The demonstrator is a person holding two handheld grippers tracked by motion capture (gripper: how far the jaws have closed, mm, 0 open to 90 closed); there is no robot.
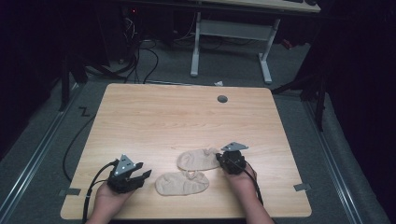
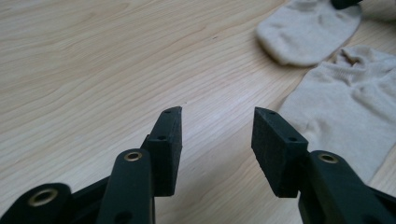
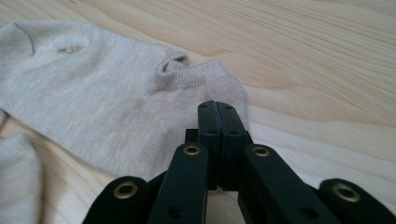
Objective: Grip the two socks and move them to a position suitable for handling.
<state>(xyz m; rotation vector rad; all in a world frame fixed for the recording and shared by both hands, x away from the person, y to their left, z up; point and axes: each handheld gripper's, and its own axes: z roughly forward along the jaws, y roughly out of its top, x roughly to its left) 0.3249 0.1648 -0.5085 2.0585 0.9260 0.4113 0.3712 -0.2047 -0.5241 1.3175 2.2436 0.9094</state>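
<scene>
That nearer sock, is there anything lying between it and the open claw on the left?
Nothing visible. Bare table lies between the left gripper and the nearer sock. In the left gripper view, its jaws stand apart over wood with the sock just beside them. The other sock lies farther off.

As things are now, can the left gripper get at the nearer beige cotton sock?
Probably yes. The left gripper has its jaws open beside the nearer beige cotton sock, and only bare light wooden table lies between them.
</scene>
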